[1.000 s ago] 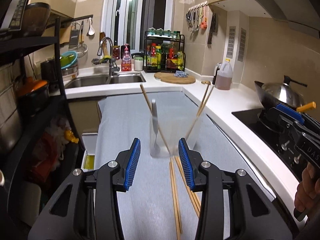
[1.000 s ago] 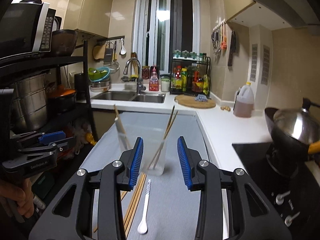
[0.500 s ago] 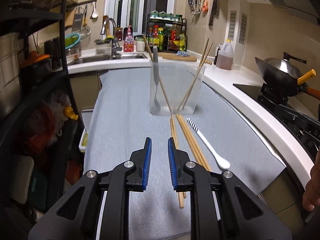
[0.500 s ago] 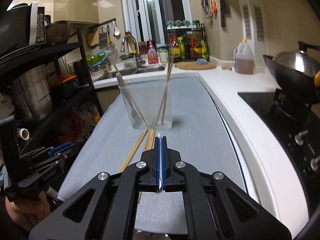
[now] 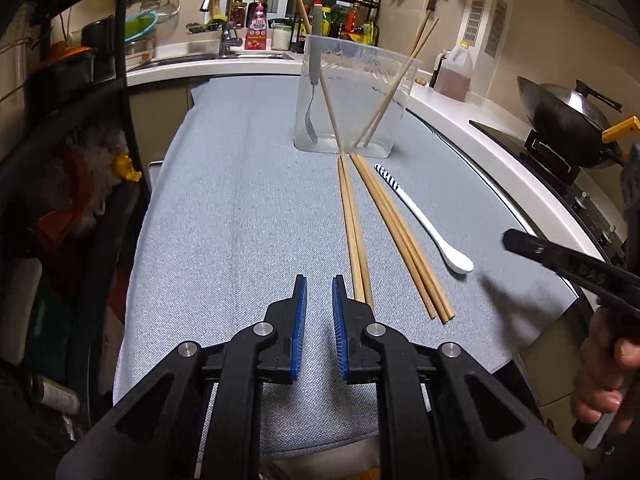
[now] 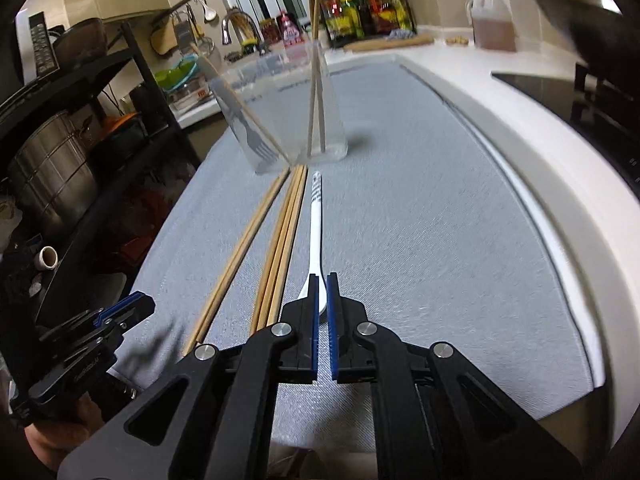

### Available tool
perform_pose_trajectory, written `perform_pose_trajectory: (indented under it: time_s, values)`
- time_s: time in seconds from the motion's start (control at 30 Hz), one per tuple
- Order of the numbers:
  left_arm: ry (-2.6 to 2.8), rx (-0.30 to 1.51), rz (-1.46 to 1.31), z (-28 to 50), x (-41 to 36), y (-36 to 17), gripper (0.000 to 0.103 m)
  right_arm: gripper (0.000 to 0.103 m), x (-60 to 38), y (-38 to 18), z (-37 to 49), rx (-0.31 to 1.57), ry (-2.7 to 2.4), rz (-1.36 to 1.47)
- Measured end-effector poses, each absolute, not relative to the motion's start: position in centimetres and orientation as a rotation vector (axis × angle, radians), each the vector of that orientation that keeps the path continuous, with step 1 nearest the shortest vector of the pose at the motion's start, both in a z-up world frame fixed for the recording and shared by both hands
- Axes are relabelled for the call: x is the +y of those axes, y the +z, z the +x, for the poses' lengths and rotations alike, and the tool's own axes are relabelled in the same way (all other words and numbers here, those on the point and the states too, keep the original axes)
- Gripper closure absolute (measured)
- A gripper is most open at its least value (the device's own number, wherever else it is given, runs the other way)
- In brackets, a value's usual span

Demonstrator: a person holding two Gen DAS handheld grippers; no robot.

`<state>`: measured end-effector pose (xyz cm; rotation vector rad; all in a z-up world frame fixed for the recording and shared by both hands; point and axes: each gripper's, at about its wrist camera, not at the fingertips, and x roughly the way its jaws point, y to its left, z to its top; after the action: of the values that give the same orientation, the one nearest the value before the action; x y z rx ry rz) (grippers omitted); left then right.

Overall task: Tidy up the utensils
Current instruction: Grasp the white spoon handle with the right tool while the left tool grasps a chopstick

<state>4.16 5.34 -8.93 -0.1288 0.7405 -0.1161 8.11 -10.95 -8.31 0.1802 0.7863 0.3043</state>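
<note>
A clear plastic container (image 5: 352, 96) stands on the grey mat and holds a fork (image 5: 312, 112) and chopsticks (image 5: 392, 92). Loose wooden chopsticks (image 5: 396, 236) and a white spoon with a striped handle (image 5: 424, 220) lie in front of it. My left gripper (image 5: 319, 292) is narrowly open and empty, near the mat's front, left of the chopsticks. My right gripper (image 6: 320, 292) is nearly shut, a thin gap left, its tips over the spoon's (image 6: 316, 232) bowl end. The container also shows in the right wrist view (image 6: 280, 116).
The grey mat (image 5: 240, 208) covers the counter. A wok (image 5: 560, 120) sits on the stove at right. An oil jug (image 5: 454, 74) stands behind. The sink (image 5: 224, 54) lies at the back, a black shelf rack (image 6: 80, 140) at left.
Both grippers pulled back from the container toward the mat's front and dropped lower. The left closed from wide to narrow. The right shut fully, then opened a thin gap over the spoon.
</note>
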Motion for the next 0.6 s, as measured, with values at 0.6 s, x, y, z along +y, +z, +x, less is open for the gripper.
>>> perform_pose_trajectory:
  time_s: [0.6]
  values:
    - [-0.201, 0.808, -0.177, 4.7, 3.9, -11.1, 0.09, 0.082, -7.7, -11.7, 10.3, 0.855, 0.305, 0.128]
